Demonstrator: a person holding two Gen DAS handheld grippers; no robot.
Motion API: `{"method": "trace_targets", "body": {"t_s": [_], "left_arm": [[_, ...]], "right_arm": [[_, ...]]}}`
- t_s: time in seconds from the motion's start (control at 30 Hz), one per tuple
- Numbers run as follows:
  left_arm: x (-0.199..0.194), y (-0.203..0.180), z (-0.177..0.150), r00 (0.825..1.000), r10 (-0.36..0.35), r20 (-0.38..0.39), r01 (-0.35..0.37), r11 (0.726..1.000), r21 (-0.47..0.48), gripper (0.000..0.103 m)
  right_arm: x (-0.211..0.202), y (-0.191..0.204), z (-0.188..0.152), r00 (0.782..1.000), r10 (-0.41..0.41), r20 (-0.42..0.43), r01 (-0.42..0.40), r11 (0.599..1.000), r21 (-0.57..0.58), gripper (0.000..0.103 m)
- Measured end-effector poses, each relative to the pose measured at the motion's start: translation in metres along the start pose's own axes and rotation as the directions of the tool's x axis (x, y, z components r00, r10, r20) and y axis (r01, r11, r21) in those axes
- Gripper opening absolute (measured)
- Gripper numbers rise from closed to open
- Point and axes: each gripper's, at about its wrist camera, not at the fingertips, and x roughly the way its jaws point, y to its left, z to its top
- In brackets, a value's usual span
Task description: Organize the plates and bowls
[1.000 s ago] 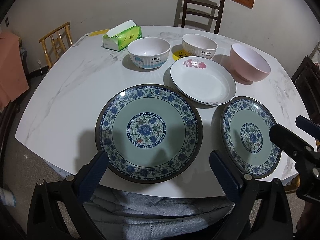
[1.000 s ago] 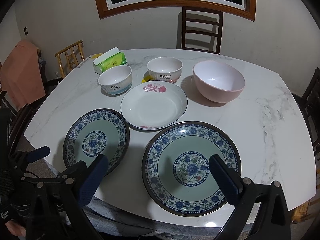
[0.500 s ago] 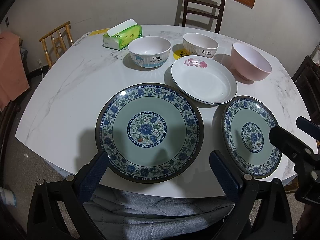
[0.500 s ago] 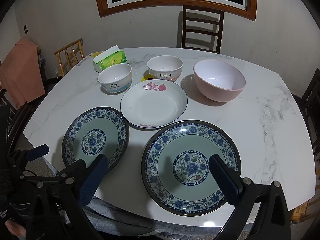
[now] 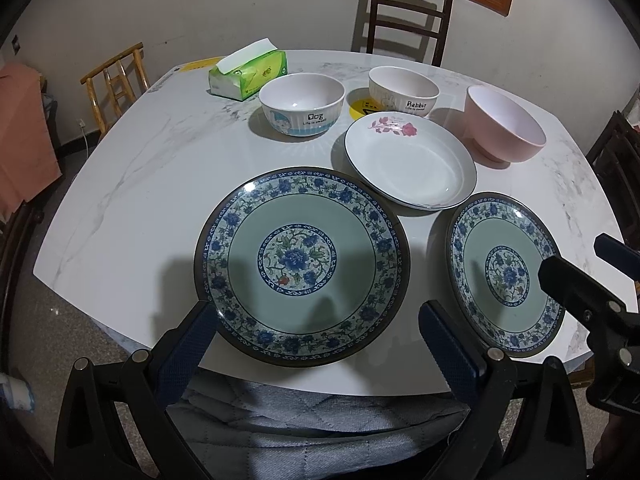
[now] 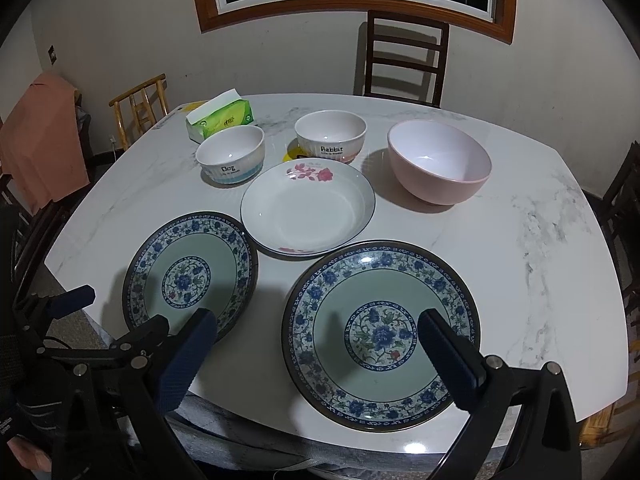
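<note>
Two blue floral plates, left plate [image 5: 302, 266] and right plate [image 6: 382, 334], are lying at the marble table's [image 5: 152, 176] near edge; left gripper [image 5: 318, 340] and right gripper [image 6: 318, 346] are hovering above them, tongs spread apart, gripping nothing; white plate [image 6: 308, 214] and three bowls [image 6: 438, 166] are sitting behind.
</note>
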Motion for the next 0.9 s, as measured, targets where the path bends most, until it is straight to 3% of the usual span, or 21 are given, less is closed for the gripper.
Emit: {"method": "trace_targets", "body": {"t_s": [0.7, 0.9], "left_arm": [[0.0004, 0.0032, 0.0009, 1.0, 0.003, -0.008, -0.003, 1.0, -0.005, 0.099], [0.0051, 0.005, 0.0023, 1.0, 0.004, -0.017, -0.004, 1.0, -0.007, 0.095]], "right_arm": [[0.0009, 0.0035, 0.0001, 1.0, 0.002, -0.008, -0.002, 1.0, -0.004, 0.103], [0.0027, 0.0047, 0.0007, 1.0, 0.012, 0.0, -0.012, 1.0, -0.008, 0.102]]}}
